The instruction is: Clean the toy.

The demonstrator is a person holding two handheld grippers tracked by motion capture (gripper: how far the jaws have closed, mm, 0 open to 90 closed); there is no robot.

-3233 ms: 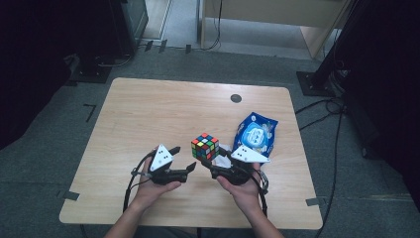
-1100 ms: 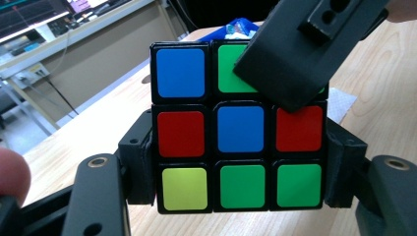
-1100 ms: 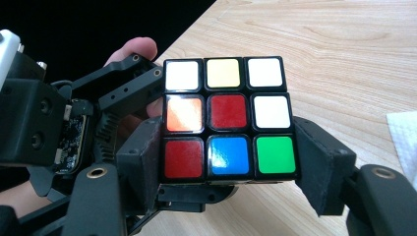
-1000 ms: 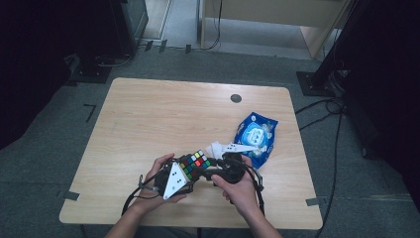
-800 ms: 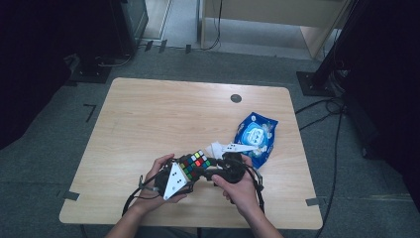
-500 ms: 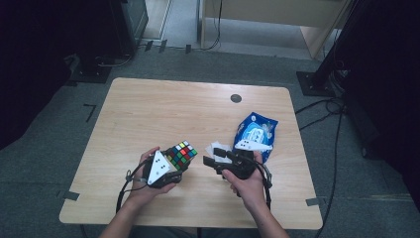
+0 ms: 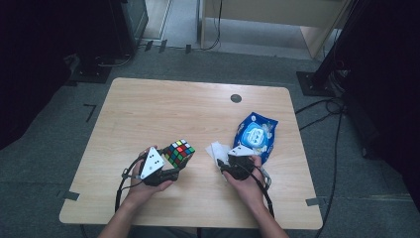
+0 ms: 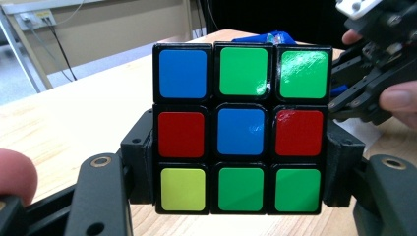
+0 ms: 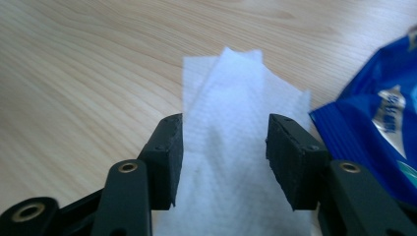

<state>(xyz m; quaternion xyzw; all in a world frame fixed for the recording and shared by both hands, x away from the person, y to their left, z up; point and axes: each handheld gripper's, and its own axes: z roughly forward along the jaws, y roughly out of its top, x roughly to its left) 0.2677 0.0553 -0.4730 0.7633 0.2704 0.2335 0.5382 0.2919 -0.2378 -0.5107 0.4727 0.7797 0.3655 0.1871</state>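
The left gripper [image 7: 171, 168] has its fingers clamped on the puzzle cube [image 7: 179, 151], held just above the bench [image 7: 148, 109]. The right gripper [image 9: 223, 162] has been closing; its fingers stand apart astride a white wipe [image 9: 236, 147] lying beside the blue wipe pack [image 7: 257, 135].

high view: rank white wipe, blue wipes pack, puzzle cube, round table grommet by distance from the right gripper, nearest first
1. white wipe: at the right gripper, between its jaws.
2. blue wipes pack: just beyond, on its outer side.
3. puzzle cube: across the gap, clamped in the left gripper.
4. round table grommet: far edge of the table.
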